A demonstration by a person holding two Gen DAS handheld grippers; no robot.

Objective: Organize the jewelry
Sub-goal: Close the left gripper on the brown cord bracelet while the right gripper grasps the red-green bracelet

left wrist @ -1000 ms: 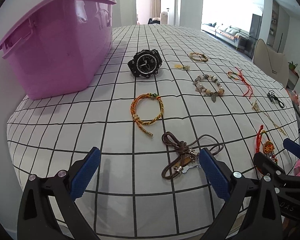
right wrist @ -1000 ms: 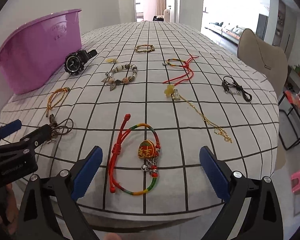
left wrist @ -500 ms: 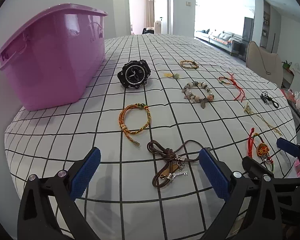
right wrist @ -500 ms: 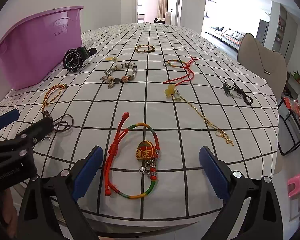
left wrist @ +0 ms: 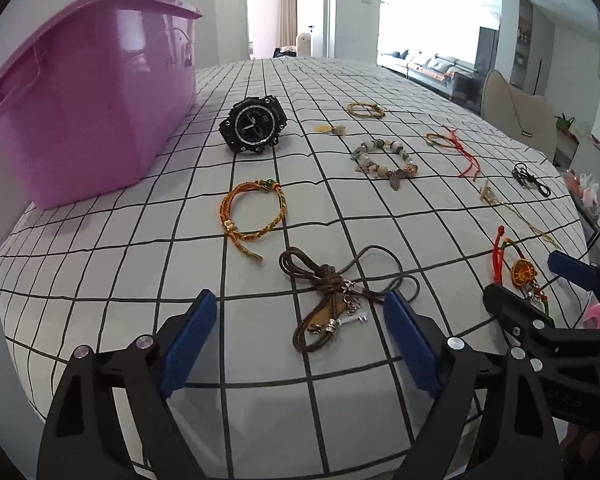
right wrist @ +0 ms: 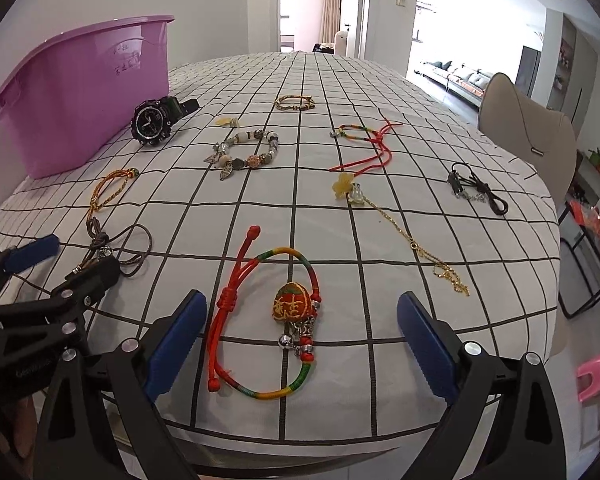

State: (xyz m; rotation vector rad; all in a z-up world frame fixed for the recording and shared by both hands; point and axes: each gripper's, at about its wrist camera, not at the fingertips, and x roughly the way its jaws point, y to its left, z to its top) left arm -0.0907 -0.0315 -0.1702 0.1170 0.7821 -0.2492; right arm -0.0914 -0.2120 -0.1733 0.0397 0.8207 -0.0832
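Right wrist view: both hand-held grippers gape, right hand-held gripper (right wrist: 300, 336) around gold-lettered red charm (right wrist: 292, 304); bin (right wrist: 80, 100) handwriting unreadable.

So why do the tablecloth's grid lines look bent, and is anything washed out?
Left wrist view: fisheye curves the tablecloth grid, the bright far room is blown out, and glare streaks the purple bin. Right wrist view: same curving, dark corners, and a washed-out doorway.

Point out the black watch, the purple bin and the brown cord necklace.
black watch (left wrist: 253, 126), left wrist view, on its dial.
purple bin (left wrist: 80, 100), left wrist view, on its near side wall.
brown cord necklace (left wrist: 329, 278), left wrist view, on the knot of the cord.
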